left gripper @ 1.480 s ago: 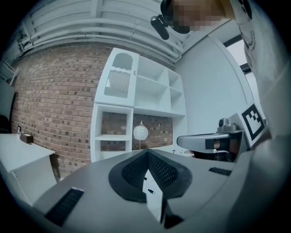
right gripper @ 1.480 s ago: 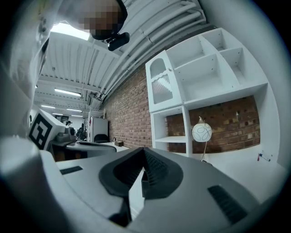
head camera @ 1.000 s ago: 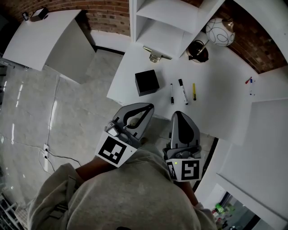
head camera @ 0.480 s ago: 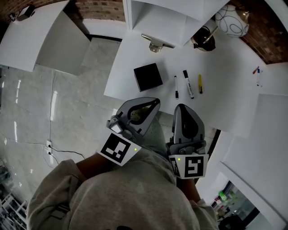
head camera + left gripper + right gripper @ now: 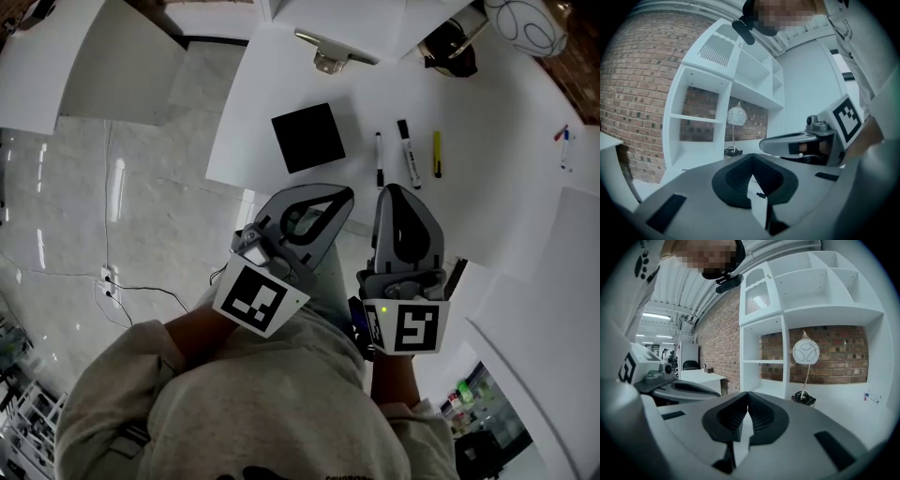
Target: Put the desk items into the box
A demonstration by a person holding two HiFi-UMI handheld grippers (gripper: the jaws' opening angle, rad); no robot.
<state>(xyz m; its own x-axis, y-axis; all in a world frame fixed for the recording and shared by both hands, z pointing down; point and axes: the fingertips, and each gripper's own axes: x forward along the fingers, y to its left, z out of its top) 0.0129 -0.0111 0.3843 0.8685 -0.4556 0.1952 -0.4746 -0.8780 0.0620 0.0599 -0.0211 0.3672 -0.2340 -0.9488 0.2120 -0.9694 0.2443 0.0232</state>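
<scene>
A black box [image 5: 307, 137] lies on the white desk [image 5: 487, 206]. To its right lie two black-and-white markers [image 5: 379, 159] [image 5: 409, 155] and a yellow pen [image 5: 437, 155]. My left gripper [image 5: 342, 195] hangs at the desk's near edge, just below the box, shut with nothing in it. My right gripper [image 5: 398, 190] hangs beside it, below the markers, also shut and empty. In the left gripper view the left gripper [image 5: 751, 158] has its pads meeting at the tips. The right gripper view shows the same of the right gripper [image 5: 748, 394].
A white shelf unit [image 5: 356, 19] stands at the desk's far side, with a metal clip [image 5: 328, 58] in front of it. A globe lamp [image 5: 525, 14] on a dark base [image 5: 450, 47] stands to its right. More pens [image 5: 564, 145] lie far right. A second white table [image 5: 84, 66] stands far left.
Both grippers have shifted up and to the right in the head view and look a little larger. Their jaws stay shut. The desk items have not moved on the desk.
</scene>
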